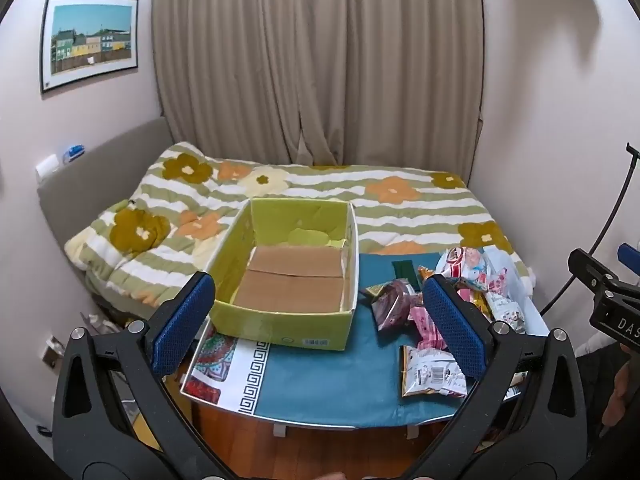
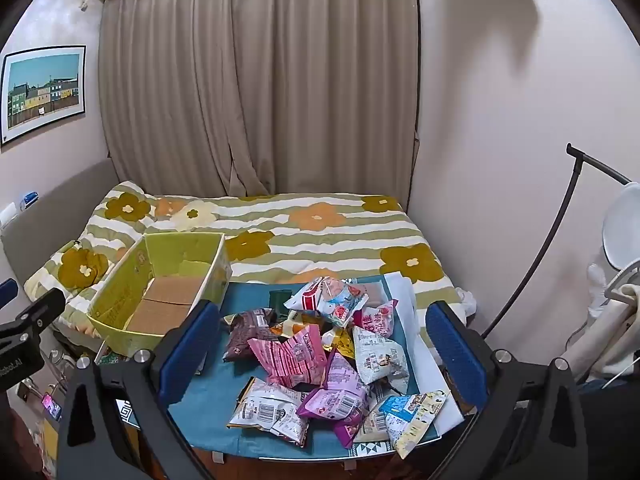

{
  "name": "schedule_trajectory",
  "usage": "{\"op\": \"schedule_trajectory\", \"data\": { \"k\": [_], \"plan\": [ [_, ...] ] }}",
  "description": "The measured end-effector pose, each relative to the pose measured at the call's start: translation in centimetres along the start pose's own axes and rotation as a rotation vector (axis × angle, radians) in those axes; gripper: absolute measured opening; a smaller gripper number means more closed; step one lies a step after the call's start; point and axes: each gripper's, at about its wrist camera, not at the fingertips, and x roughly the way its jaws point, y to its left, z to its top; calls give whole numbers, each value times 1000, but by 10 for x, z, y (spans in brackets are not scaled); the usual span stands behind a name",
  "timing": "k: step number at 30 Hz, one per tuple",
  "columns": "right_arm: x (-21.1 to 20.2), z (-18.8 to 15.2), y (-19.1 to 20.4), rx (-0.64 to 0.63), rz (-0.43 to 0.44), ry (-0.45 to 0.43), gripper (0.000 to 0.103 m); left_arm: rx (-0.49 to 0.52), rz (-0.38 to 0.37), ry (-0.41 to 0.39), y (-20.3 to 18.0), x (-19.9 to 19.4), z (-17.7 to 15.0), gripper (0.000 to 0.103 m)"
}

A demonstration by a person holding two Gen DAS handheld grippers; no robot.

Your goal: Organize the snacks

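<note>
An empty yellow-green cardboard box (image 1: 280, 320) with a brown bottom stands on the left of a small table with a teal cloth (image 1: 328, 380). It also shows in the right wrist view (image 2: 120, 328). A pile of snack packets (image 2: 320, 360) lies on the table's right side; it also shows in the left wrist view (image 1: 432, 320). My left gripper (image 1: 320, 320) is open and empty, held before the box. My right gripper (image 2: 320, 348) is open and empty, held above and before the snack pile.
A bed with a striped flower quilt (image 1: 320, 196) lies behind the table, with beige curtains (image 1: 320, 60) beyond. Walls close in left and right. A lamp stand (image 2: 560, 232) and white fan (image 2: 624, 228) stand at the right. Wooden floor (image 1: 320, 452) lies below the table's front edge.
</note>
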Motion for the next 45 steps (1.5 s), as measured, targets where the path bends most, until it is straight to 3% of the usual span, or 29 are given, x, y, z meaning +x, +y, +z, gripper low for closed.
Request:
{"op": "schedule_trajectory", "data": {
  "k": [4, 45],
  "plan": [
    [0, 0, 0, 4, 3, 1, 103, -7, -4, -26, 3, -6, -3, 103],
    [4, -1, 5, -1, 0, 17, 103, -1, -11, -2, 6, 4, -4, 103]
  ]
}}
